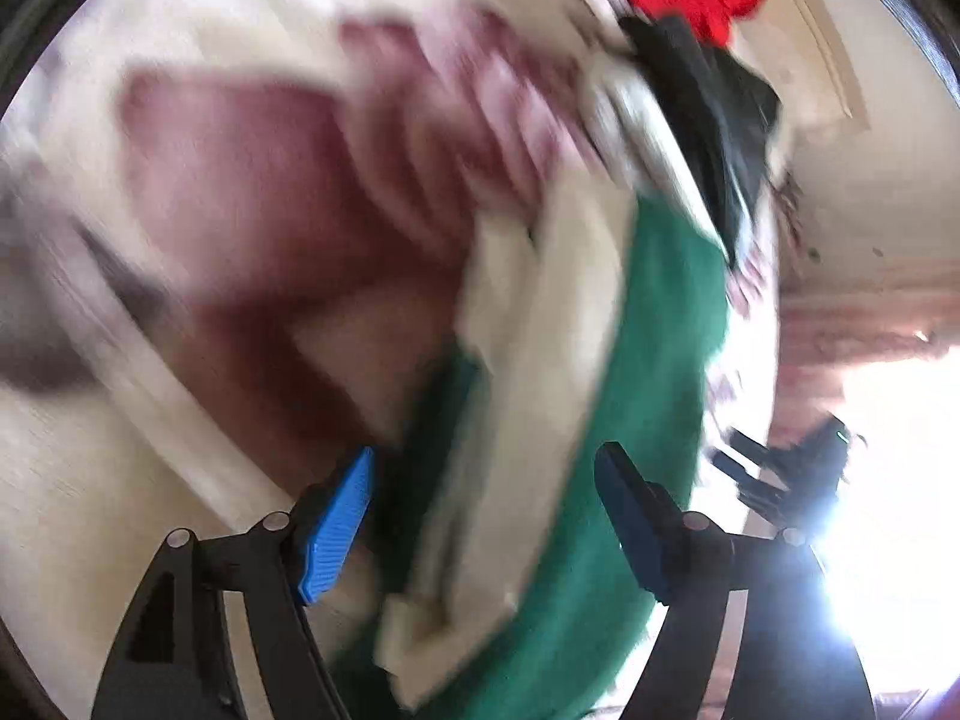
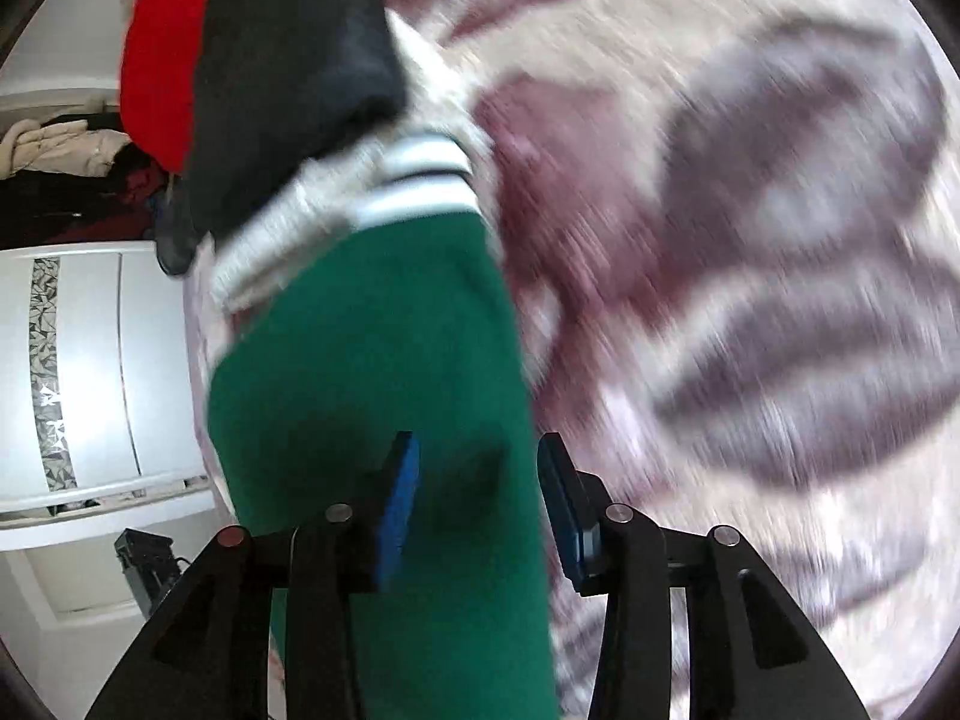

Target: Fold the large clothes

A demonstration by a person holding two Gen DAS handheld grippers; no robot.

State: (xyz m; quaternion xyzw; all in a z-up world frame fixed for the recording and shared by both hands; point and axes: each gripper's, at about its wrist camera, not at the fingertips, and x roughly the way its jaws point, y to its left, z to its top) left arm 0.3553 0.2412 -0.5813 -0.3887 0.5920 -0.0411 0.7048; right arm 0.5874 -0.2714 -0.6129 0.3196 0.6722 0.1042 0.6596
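Between both grippers' parted fingers lies a blurred green garment with striped white cuffs.

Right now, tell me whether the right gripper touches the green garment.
Cannot tell. Right wrist view: green garment lies between the open right gripper, but blur hides contact.

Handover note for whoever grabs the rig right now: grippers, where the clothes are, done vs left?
Left gripper: jaws wide apart, straddling the green garment and its cream part; no pad is pressing on it.
Right gripper: jaws part open, green garment lying between them; the frames are too blurred to show a real grip.
Clothes: the green garment with its striped cuff lies on the patterned bedspread; a dark garment and a red one sit beyond it.
Done: cannot tell from these blurred frames.
Left: take a firm hold, fold the green garment, then probably the others.
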